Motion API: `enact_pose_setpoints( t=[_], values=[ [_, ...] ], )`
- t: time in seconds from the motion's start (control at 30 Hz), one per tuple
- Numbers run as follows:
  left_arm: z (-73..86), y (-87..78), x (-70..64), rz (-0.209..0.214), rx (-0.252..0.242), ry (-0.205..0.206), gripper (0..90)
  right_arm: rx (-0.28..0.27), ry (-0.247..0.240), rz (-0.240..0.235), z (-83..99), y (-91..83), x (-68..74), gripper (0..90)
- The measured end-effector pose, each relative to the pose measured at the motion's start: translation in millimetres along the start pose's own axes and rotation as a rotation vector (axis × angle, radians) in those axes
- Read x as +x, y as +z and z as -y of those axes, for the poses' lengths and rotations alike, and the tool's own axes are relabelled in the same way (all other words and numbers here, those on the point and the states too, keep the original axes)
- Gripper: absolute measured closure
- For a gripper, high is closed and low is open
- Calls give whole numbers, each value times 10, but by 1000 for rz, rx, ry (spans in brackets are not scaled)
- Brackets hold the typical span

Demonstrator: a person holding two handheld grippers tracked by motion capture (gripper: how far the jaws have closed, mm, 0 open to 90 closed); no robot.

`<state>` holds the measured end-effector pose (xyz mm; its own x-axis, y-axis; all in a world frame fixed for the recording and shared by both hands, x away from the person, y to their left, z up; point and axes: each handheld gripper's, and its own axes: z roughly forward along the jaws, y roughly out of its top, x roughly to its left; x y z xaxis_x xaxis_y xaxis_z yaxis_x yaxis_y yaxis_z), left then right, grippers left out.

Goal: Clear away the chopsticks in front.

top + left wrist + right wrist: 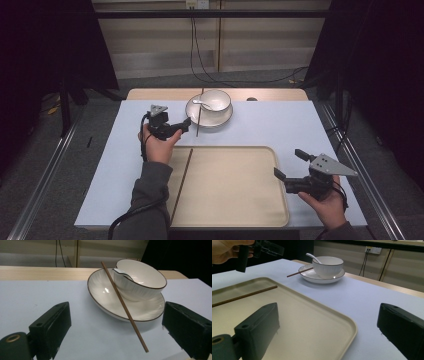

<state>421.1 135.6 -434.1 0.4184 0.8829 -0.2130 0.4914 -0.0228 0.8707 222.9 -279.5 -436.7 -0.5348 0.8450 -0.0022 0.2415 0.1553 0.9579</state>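
Work in hand: the setting of tableware from the table onto the tray is judged to be under way; one chopstick is already laid along the tray's left side.
Step now: the second chopstick is being approached by the left gripper.
Second chopstick: it is leant across the left rim of the plate, its near tip resting on the table, its far end raised above the plate's far edge; in the left gripper view it is seen running down between the spread jaws.
Left gripper: its jaws are parted and nothing is held; it is poised just beside the plate's near-left edge.
Right gripper: its jaws are spread wide and empty, and it is held above the tray's right edge, well apart from the plate.
Bowl: it is seated on the plate, with a white spoon lodged in it.
Next move, as judged: the left jaws need to be lowered astride the low end of the second chopstick and closed across its thin shaft.
Care called for: the plate and bowl should not be nudged, since the stick is propped on the rim and could roll off.
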Motion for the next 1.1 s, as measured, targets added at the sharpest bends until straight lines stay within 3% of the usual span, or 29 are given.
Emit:
enact_pose_setpoints(
  t=[0.27, 0.43, 0.53, 0.73, 0.8, 1.1],
  values=[
    [-46, 303, 29, -5, 49, 30, 114, -3, 4, 2, -1, -1, 2, 41],
    [-18, 469, 56, -20, 60, 43, 183, -4, 0, 0, -3, -1, 4, 41],
    [-29, 570, 30, -28, 80, 56, 276, -3, -2, 4, -3, -4, -9, 41],
    [0, 740, -34, -6, 119, 52, 379, -4, 0, 2, -5, -2, 0, 42],
    [9, 761, -39, -3, 125, 49, 433, -3, 2, 2, -5, -4, 1, 43],
    [-21, 864, -120, -9, 124, 48, 497, -1, 2, -3, -4, 2, -1, 43]
  ],
)
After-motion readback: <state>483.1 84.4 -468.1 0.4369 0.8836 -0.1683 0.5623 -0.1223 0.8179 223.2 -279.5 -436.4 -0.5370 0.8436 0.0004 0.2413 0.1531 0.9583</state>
